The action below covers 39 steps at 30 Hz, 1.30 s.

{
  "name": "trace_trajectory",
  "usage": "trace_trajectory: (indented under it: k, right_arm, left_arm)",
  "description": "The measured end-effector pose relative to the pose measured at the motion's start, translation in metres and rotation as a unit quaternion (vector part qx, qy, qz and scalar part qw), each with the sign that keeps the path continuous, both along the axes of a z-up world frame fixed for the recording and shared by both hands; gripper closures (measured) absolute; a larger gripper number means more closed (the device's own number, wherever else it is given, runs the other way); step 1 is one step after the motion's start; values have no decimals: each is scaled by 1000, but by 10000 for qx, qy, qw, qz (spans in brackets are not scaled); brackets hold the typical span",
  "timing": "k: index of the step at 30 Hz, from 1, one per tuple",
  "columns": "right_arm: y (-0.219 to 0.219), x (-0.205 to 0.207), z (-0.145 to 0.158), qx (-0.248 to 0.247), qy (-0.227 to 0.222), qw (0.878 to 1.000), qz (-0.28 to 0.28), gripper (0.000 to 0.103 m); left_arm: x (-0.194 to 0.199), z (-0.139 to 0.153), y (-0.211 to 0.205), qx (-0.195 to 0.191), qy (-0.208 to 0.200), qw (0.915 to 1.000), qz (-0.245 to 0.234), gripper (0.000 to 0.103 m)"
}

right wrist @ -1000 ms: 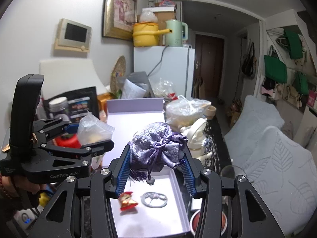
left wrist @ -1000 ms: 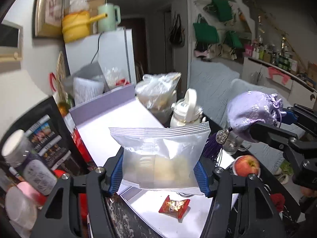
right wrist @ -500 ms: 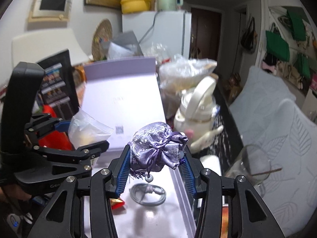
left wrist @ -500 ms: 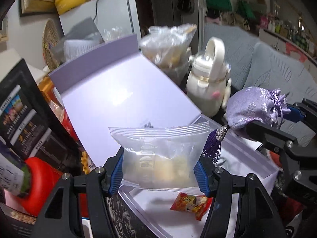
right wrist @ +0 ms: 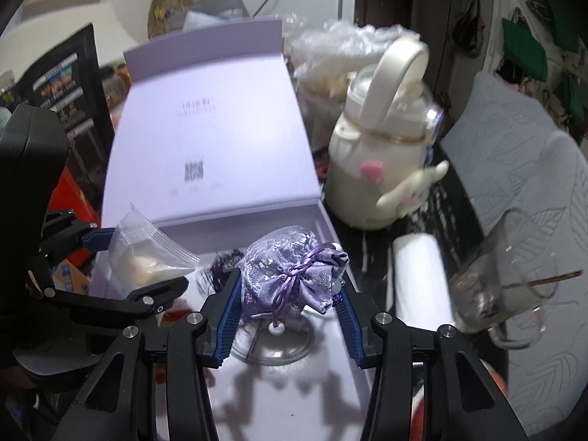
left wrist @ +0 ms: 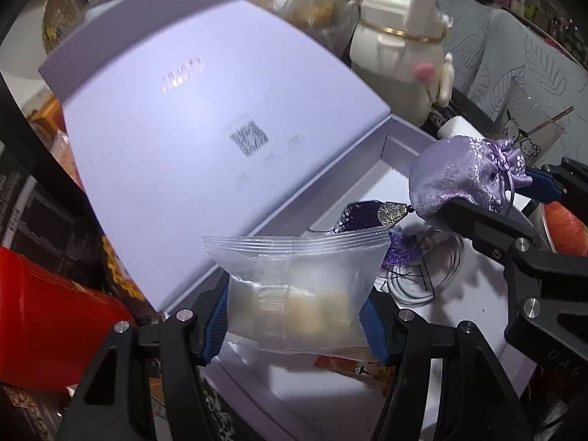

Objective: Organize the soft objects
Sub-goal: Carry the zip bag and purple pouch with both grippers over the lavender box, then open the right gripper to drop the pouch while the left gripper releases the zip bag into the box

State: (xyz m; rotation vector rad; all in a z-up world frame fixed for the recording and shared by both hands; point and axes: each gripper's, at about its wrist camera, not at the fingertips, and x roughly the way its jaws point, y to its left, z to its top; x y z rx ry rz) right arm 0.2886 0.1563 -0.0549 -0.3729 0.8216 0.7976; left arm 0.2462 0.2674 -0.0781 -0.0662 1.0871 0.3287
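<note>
Left gripper: its blue pads close on the lower half of a clear zip bag holding pale lumps; the bag's sealed strip stands above the fingertips. Right gripper: clamped on a lilac brocade drawstring pouch, which sits between the pads with its knotted mouth facing the camera and a dark purple tassel hanging from its base. Both loads hang over the white interior of an open lavender gift box, whose raised lid fills the background. Below them on the box floor lie a coiled grey cable and a red snack packet, the latter partly hidden by the zip bag. A cream kettle stands just beside the box.

Compared with one second earlier, both grippers have dropped and tilted downward: the fridge and doorway have left view, and the box now dominates each frame. The grips are unchanged.
</note>
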Motion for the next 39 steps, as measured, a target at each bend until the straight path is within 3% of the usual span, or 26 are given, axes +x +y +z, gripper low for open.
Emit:
trace_trajectory:
  k: [6,17,19,22,34,39]
  right_arm:
    - [3,13,-14,39,482,9987,-137,54]
    - [6,10,-7,-75,203,9996,-181,47]
    - [7,8,-4,-134,124,9997,-179,40]
    - [4,5,3,-146,-1,9997,-171,37]
    - [-18,2,44,153,-181,9991,-361,37]
    - [-31,-9,75,320,-405,9979,-390,37]
  left_arm:
    - [3,-12,10,-348,143,9992,157,42]
    - [11,-17,12,-268,378,9987,228,39]
    - [14,-17,14,-217,349,9987,312,39]
    - [13,-12,12,-109,328,9989,326,39]
    - [-7,42,0,235,-290,9987,359,37]
    - [-23,82,-6,290,-616,9973,289,37]
